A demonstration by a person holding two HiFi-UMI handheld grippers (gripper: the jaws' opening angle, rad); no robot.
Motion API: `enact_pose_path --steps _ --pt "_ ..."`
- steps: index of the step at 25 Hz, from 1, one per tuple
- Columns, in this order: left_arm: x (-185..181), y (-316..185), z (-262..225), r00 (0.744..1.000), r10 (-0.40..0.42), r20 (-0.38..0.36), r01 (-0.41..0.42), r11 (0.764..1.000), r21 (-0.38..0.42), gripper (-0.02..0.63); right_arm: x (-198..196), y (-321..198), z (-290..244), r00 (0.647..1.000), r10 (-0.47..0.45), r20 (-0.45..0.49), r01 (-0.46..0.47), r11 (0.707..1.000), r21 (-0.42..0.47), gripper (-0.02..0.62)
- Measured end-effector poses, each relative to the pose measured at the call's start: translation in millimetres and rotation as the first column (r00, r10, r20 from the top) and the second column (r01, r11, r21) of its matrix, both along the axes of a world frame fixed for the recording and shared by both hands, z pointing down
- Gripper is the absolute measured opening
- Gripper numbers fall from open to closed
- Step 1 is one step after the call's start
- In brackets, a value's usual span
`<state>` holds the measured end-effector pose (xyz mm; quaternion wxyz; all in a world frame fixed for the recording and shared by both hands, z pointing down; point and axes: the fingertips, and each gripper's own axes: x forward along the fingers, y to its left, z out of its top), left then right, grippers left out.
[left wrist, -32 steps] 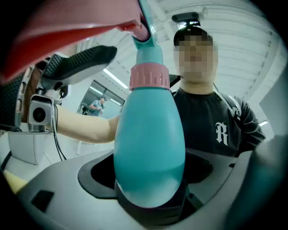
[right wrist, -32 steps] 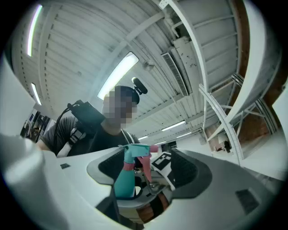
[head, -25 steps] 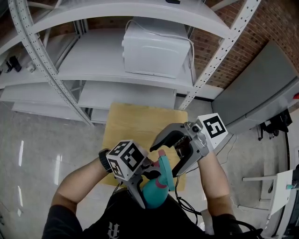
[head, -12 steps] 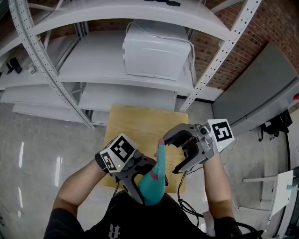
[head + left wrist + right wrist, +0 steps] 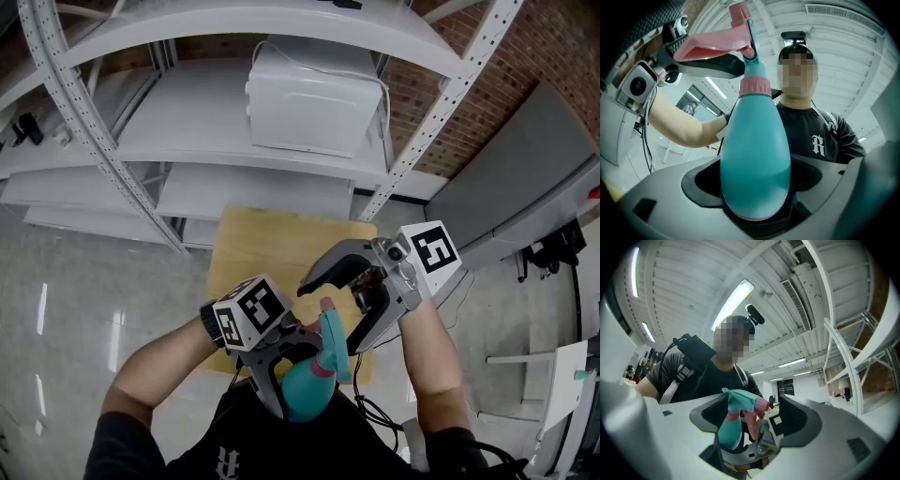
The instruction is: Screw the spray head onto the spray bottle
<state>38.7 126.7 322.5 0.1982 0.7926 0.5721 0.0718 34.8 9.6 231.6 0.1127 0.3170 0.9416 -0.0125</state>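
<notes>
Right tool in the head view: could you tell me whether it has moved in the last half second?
Yes. The right tool has shifted left and slightly up, its upper jaw reaching farther across the wooden board.

The spray bottle (image 5: 302, 394) is a teal teardrop with a pink ring round its base and a pink collar (image 5: 754, 86) at the neck. It sits at about 6 o'clock in the head view, its fat lower body pinched in the left tool (image 5: 292, 377). The spray head (image 5: 331, 342), teal with a pink trigger (image 5: 715, 44), stands on the neck between the right tool's (image 5: 326, 321) spread jaws, nozzle toward 12 o'clock.
</notes>
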Motion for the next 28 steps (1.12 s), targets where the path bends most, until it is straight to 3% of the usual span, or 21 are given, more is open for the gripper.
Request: enact_pose_path --steps 3,5,9,13,15,17,19,21,28 --pt "0 3 -4 0.999 0.024 -0.026 -0.025 0.999 -0.038 0.402 -8 13 -3 0.999 -0.043 0.01 0.043 0.998 0.039 0.314" --pt "0 -3 -7 0.999 -0.007 -0.04 0.005 0.999 -0.05 0.402 -9 11 -7 1.0 -0.001 0.003 0.001 1.0 0.024 0.313" --pt "5 -29 -2 0.986 -0.168 -0.014 0.167 0.985 -0.05 0.402 -8 -14 -4 0.977 0.196 -0.082 -0.2 0.979 -0.035 0.285" --pt "8 -60 10 0.938 -0.338 0.077 0.343 0.938 -0.055 0.402 0 -36 6 0.915 0.366 -0.167 -0.376 0.926 -0.029 0.281" --pt "6 -73 15 0.916 -0.386 0.113 0.394 0.917 -0.057 0.402 6 -42 11 0.892 0.414 -0.183 -0.424 0.905 -0.02 0.281" --pt "3 -76 18 0.917 -0.38 0.122 0.389 0.92 -0.051 0.4 11 -39 12 0.902 0.401 -0.158 -0.408 0.913 -0.008 0.281" --pt "3 -69 16 0.934 -0.338 0.112 0.345 0.937 -0.052 0.399 9 -29 13 0.928 0.348 -0.131 -0.349 0.937 0.014 0.282" --pt "7 -64 15 0.943 -0.317 0.104 0.323 0.945 -0.044 0.397 0 -23 16 0.937 0.316 -0.15 -0.314 0.949 0.038 0.282" --pt "6 -71 30 0.917 -0.37 0.149 0.372 0.928 0.016 0.391 -4 -30 31 0.909 0.342 -0.238 -0.348 0.937 0.018 0.281"
